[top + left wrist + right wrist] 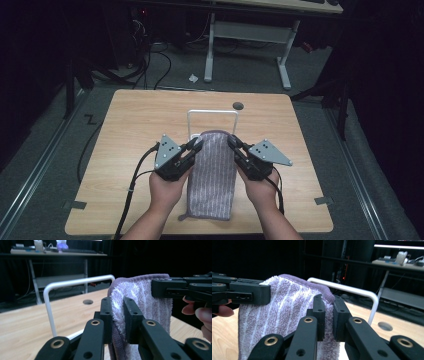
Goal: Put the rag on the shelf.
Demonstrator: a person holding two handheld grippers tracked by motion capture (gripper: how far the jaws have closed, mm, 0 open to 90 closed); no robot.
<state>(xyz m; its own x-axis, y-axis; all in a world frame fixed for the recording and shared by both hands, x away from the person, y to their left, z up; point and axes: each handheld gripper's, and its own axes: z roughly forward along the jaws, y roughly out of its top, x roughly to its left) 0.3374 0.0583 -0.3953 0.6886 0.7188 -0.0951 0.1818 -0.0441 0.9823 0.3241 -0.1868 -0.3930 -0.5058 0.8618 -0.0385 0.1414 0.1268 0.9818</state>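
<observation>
A lab or test room is suggested: a small wooden table point(150, 115) is set on grey carpet point(320, 90) amid dark surroundings, loose cables point(155, 60) are strewn across the floor, and a white-legged desk point(250, 30) carrying a keyboard point(75, 250) is seen behind.

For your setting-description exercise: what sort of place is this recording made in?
Probably a lab or workshop set up for recording: a light wooden table on grey carpet, a white-legged desk with loose cables behind, and dark surroundings. A striped purple towel and white wire rack serve as props.
</observation>
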